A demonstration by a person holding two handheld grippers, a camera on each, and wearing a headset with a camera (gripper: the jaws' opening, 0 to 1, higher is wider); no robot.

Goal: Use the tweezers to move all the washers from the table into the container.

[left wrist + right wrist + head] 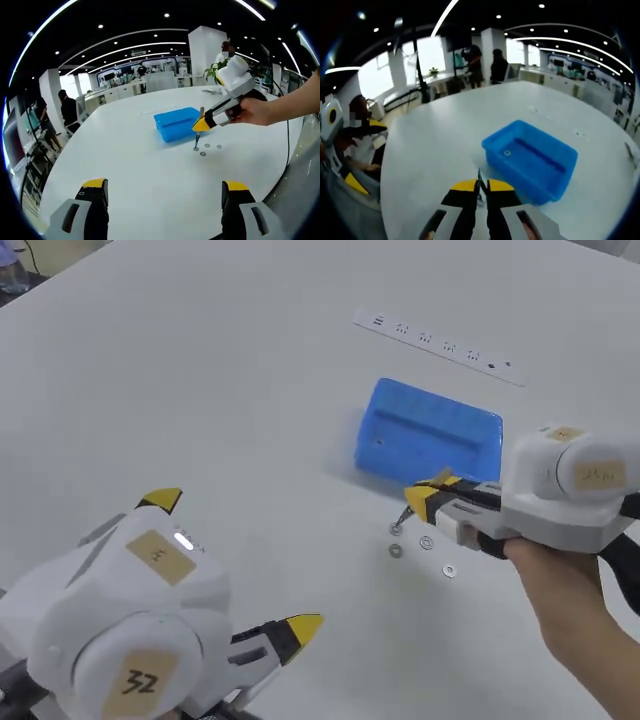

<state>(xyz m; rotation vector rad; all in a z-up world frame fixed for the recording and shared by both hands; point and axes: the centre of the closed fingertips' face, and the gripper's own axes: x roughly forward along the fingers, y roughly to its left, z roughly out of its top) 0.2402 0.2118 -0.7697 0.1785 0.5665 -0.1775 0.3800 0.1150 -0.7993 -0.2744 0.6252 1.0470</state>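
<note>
Tweezers (402, 516) point down at four small washers (426, 543) beside the blue container (430, 435).

A white power strip (438, 347) lies flat, people (67, 112) standing far behind.

An open-plan office, shown by ceiling light strips (120, 36), desks (112, 94) and pillars (206, 50).
</note>
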